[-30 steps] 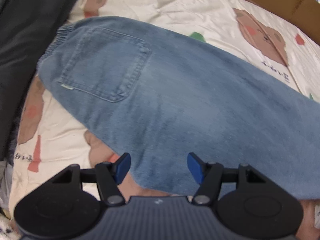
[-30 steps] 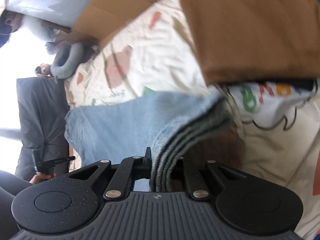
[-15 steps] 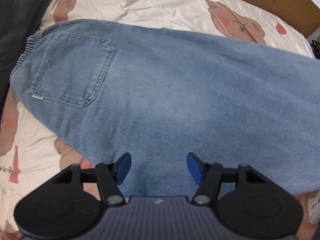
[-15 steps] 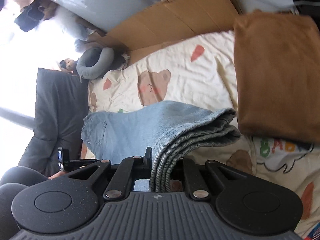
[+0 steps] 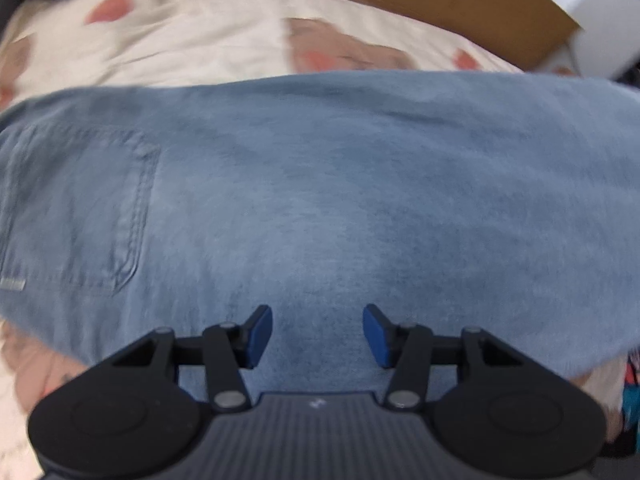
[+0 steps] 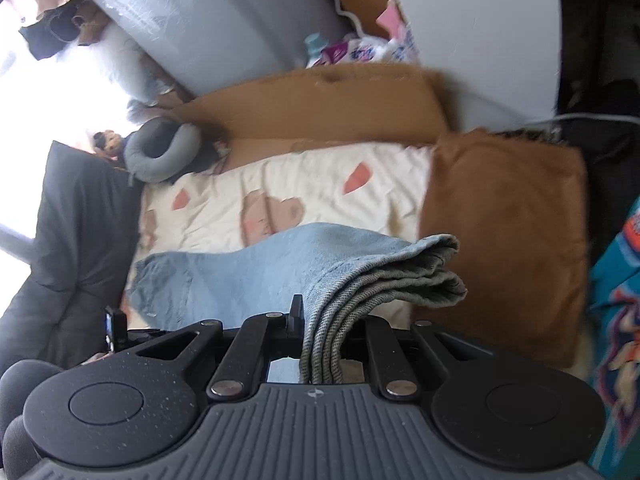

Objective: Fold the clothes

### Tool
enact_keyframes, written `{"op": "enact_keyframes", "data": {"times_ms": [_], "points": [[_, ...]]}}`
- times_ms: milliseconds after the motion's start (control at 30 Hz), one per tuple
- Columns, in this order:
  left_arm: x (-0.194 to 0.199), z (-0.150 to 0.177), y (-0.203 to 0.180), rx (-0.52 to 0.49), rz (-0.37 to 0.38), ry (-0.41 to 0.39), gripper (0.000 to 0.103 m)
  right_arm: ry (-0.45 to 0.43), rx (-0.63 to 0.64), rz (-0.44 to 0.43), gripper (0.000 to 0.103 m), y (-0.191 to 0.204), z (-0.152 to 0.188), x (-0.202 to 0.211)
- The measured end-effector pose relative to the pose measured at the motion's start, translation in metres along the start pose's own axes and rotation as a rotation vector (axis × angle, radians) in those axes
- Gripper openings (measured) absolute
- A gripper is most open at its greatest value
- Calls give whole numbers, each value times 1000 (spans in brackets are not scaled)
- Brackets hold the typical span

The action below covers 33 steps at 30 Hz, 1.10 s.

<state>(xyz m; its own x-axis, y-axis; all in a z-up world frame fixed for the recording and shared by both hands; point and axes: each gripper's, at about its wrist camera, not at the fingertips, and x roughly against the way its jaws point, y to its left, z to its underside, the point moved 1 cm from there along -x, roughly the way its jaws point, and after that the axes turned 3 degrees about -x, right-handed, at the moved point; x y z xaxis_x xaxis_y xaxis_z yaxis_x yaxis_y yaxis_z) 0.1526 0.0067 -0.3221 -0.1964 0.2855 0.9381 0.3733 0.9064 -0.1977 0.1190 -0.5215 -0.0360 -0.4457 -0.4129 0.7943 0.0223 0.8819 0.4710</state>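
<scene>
A pair of light blue denim jeans (image 5: 340, 200) lies across the bed's cream sheet printed with bears and carrots (image 5: 192, 52), back pocket (image 5: 76, 208) at the left. The left gripper (image 5: 318, 334) points down over the denim, blue fingers (image 5: 258, 334) half apart and just been narrowing, nothing pinched between them. The right gripper (image 6: 324, 344) is clamped tight on the stacked hem layers of the jeans (image 6: 280, 264), lifting that end off the sheet. A folded brown fleece garment (image 6: 504, 240) lies to the right.
</scene>
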Motion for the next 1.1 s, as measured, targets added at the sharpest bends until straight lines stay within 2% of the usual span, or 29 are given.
{"op": "enact_keyframes", "data": {"times_ms": [133,233,267,467,567,733,1100], "points": [[-10,3,-24,-99,88,6,50,-15,5,80,8,-1,-13,18],[-18,10,-37,-154,148,28,34,-19,6,133,8,-2,-23,28],[-20,12,-40,-163,169,33,26,-22,14,146,8,0,-27,31],[-27,24,-49,-200,288,34,24,-14,37,194,8,12,-43,32],[-37,29,-48,-232,313,57,19,14,42,190,8,21,-44,18],[-55,45,-47,-320,315,108,12,60,60,176,8,39,-40,-7],[-75,51,-47,-386,385,98,10,67,81,133,9,67,-37,-20]]}}
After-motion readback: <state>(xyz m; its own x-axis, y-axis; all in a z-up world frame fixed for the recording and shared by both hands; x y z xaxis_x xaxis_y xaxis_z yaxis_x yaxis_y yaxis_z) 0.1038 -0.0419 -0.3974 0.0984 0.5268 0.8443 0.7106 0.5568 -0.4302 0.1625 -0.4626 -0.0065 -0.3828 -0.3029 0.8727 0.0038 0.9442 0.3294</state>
